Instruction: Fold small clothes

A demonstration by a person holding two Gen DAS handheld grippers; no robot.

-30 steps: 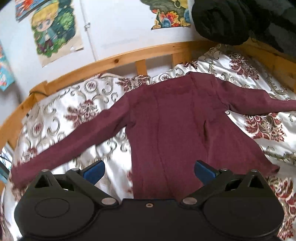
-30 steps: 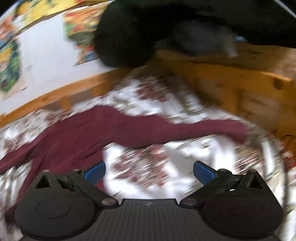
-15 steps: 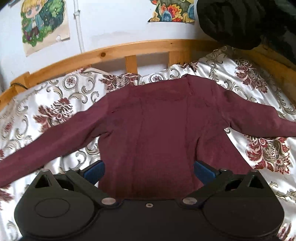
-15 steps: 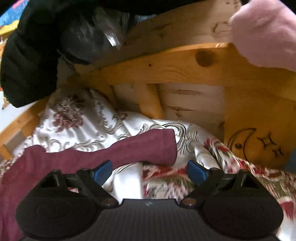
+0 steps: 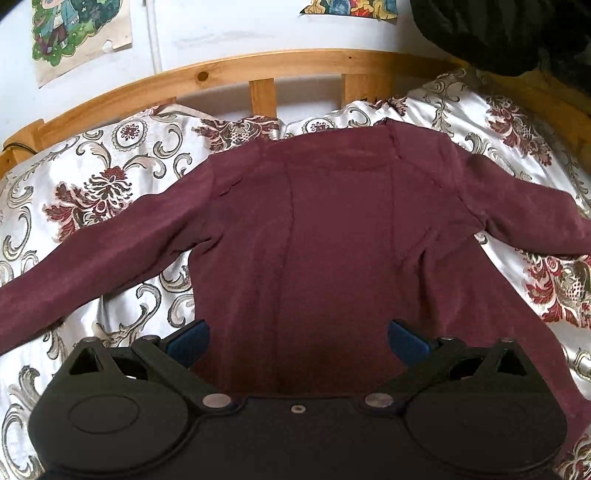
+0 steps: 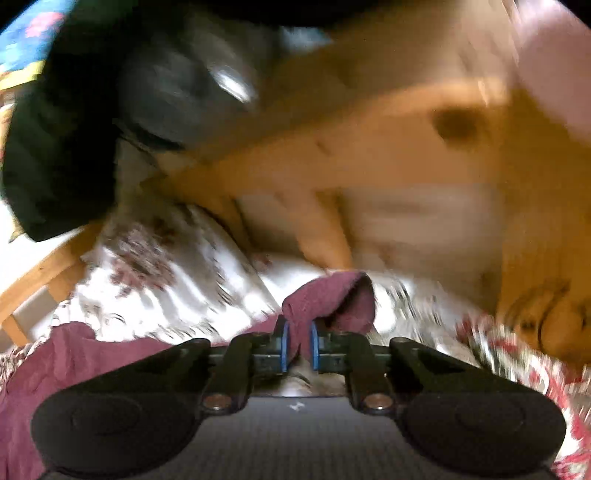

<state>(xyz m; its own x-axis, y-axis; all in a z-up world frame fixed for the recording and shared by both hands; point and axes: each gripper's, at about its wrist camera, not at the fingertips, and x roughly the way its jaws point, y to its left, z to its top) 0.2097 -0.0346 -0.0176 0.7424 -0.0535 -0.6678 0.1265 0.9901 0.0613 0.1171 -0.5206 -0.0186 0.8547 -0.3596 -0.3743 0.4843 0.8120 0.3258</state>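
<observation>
A maroon long-sleeved top lies flat on a floral bedspread, both sleeves spread out to the sides. My left gripper hangs open over the lower middle of the top, its blue pads wide apart and clear of the cloth. In the blurred right wrist view, my right gripper has its jaws closing on the cuff end of the top's right sleeve. The cuff is bunched up between the blue pads and stands up above them.
A wooden bed rail runs along the far side, with a white wall and posters behind. A black jacket hangs at the upper right. A wooden end board stands close ahead of my right gripper.
My right gripper swung right along the sleeve to its cuff and went from wide open to pinched on it. My left gripper sank closer over the top's middle, still open.
</observation>
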